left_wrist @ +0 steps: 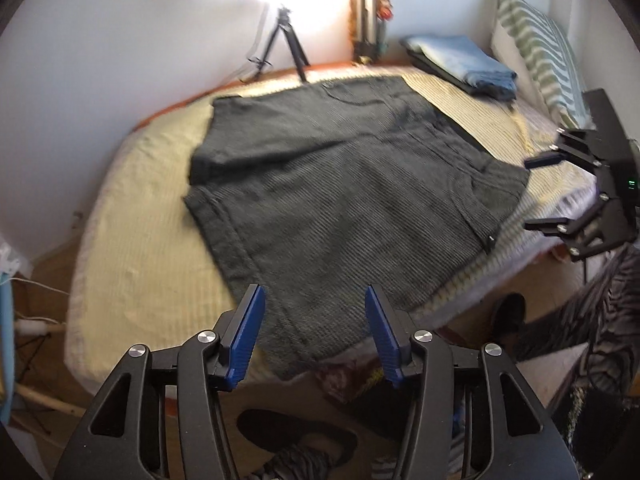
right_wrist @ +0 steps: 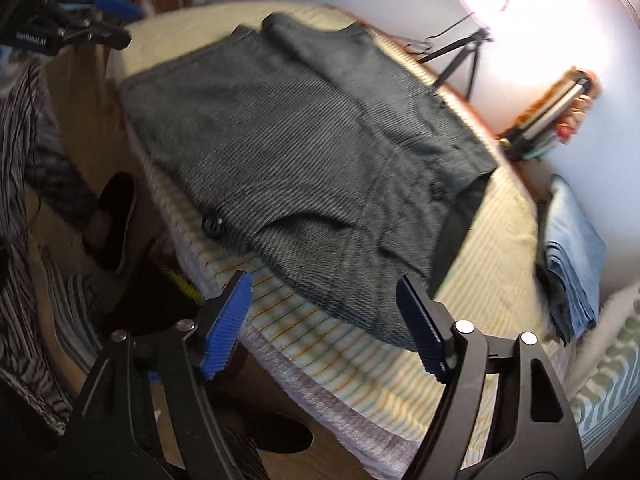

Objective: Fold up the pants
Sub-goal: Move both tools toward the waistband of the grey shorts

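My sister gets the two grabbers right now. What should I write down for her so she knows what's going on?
Left gripper: open, holding nothing, hanging over the near end of the dark pants.
Right gripper: open, holding nothing, over the bed's edge by the waistband end with the button.
The pants lie spread on the striped bed cover, already doubled over lengthwise, it seems, with the legs stacked.
Folded blue jeans sit near the pillow, apart from the pants.
Left to do: grab an end and fold the pants across into a smaller bundle.
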